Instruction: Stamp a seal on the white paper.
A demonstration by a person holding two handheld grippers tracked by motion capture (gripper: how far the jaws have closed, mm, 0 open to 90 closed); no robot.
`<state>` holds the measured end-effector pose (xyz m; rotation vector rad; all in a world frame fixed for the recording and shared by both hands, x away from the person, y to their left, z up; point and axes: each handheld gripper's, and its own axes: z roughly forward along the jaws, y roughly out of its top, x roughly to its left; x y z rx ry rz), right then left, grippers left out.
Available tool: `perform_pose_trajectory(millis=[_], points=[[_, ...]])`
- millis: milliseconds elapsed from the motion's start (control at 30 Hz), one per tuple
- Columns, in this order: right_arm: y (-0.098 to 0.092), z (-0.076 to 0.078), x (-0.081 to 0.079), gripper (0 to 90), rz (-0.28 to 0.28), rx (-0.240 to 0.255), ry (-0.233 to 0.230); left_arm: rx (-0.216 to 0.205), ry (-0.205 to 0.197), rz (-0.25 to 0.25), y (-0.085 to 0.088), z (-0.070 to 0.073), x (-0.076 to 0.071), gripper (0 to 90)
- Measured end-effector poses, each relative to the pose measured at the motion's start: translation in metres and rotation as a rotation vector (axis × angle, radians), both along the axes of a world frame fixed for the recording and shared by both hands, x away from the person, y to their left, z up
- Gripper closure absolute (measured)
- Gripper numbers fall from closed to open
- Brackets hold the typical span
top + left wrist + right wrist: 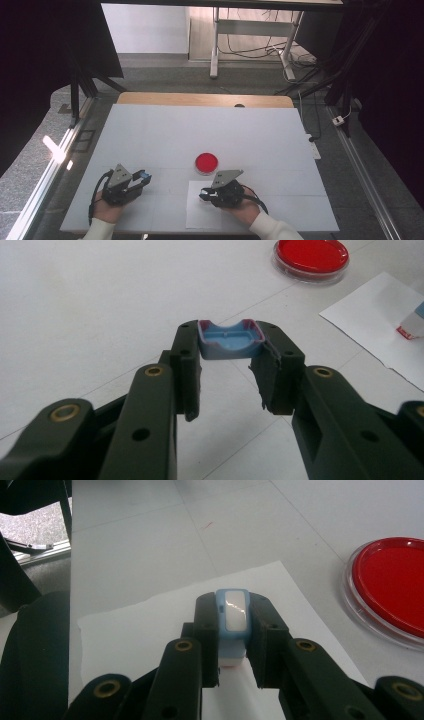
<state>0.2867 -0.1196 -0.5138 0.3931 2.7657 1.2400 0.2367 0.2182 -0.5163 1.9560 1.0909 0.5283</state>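
The left gripper (pixel 226 374) has its black jaws moderately parted and pinches a small blue cap (pixel 229 341) between the very tips; the cap is a shallow plastic tray shape with a scooped rim edged in purple-red, its hollow side up, and its underside is hidden from me. The right gripper (pixel 234 635) is closed tight on a small object with a light blue frame around a glossy white face (pixel 235 611); its lower part sinks between the jaws, so I cannot make out what it is, though a trace of red shows at its base. That gripper hovers over a white sheet of paper (pixel 196 215) lying flat near the front edge of the white table (pixel 165 130). Just beyond the paper sits a round clear-rimmed dish filled with bright red (pixel 206 162), cut off at the edge in both gripper views. From above, both hands (pixel 107 210) come in low, pale sleeves showing, each gripper topped by a grey three-cornered plate.
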Motion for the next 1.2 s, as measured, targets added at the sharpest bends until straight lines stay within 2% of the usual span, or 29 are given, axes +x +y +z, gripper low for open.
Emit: perform_pose_trajectory(millis=[600, 767, 1067, 1200], points=[[0.001, 0.0, -0.001, 76.4, 0.007, -0.003, -0.013, 0.0, -0.001, 0.005, 0.0005, -0.0001, 0.0001, 64.6], [0.0029, 0.0012, -0.0038, 76.2, 0.014, -0.019, -0.048, 0.0, 0.002, 0.008, 0.0011, -0.0004, 0.0008, 64.6], [0.0007, 0.0027, -0.0026, 75.8, 0.009, 0.016, -0.03, 0.0, 0.001, 0.009, 0.002, -0.0004, 0.001, 64.6], [0.0009, 0.0041, -0.0037, 75.8, 0.005, 0.002, -0.042, 0.0, 0.001, 0.009, 0.0021, -0.0003, 0.0009, 64.6]])
